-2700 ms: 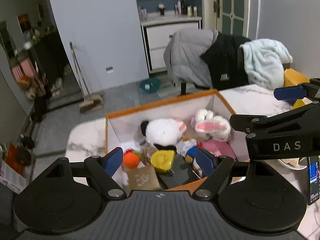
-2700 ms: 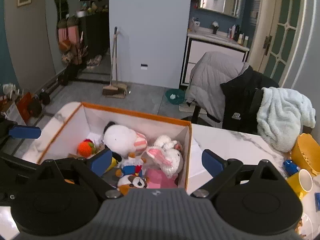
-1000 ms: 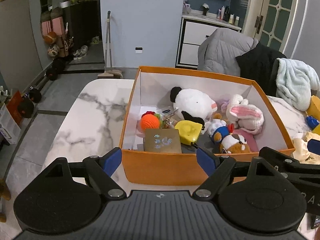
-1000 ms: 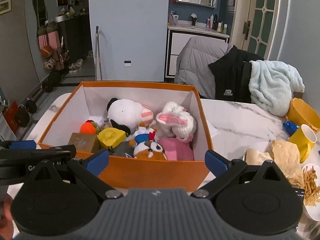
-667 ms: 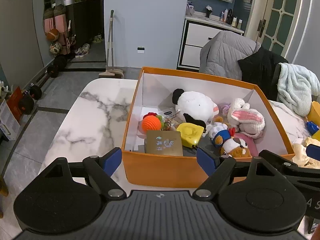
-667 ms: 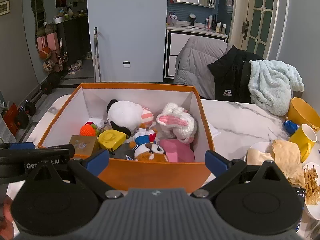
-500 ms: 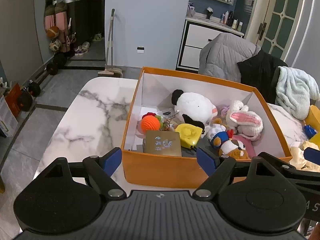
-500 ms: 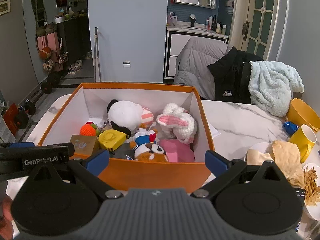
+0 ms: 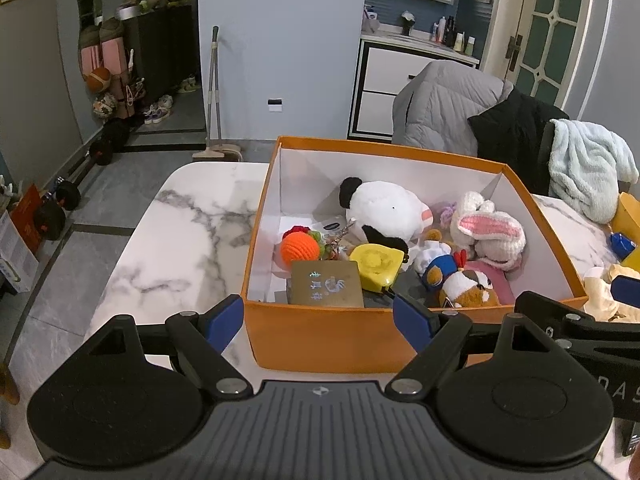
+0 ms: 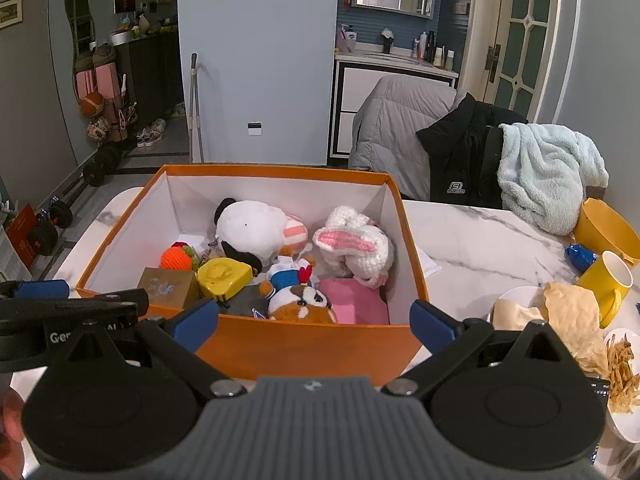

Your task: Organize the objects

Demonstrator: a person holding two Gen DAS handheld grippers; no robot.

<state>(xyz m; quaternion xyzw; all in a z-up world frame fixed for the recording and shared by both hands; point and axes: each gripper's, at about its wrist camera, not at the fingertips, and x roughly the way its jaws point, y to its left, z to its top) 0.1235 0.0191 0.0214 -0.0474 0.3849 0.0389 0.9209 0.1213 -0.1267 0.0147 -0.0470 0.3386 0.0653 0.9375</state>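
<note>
An orange box with white inside walls stands on the marble table. It holds a white panda plush, a pink-eared rabbit plush, an orange knitted ball, a yellow case, a brown card box and a small dog plush. My left gripper is open and empty, just in front of the box's near wall. My right gripper is open and empty, at the same wall, further right.
Right of the box lie a yellow mug, a yellow bowl, a plate of fries and crumpled paper. A chair with jackets and a pale towel stands behind the table. The table's left edge drops to the floor.
Both grippers pulled back out of the box and rose, so the whole box now shows in front of them. In the last half second almost nothing moved.
</note>
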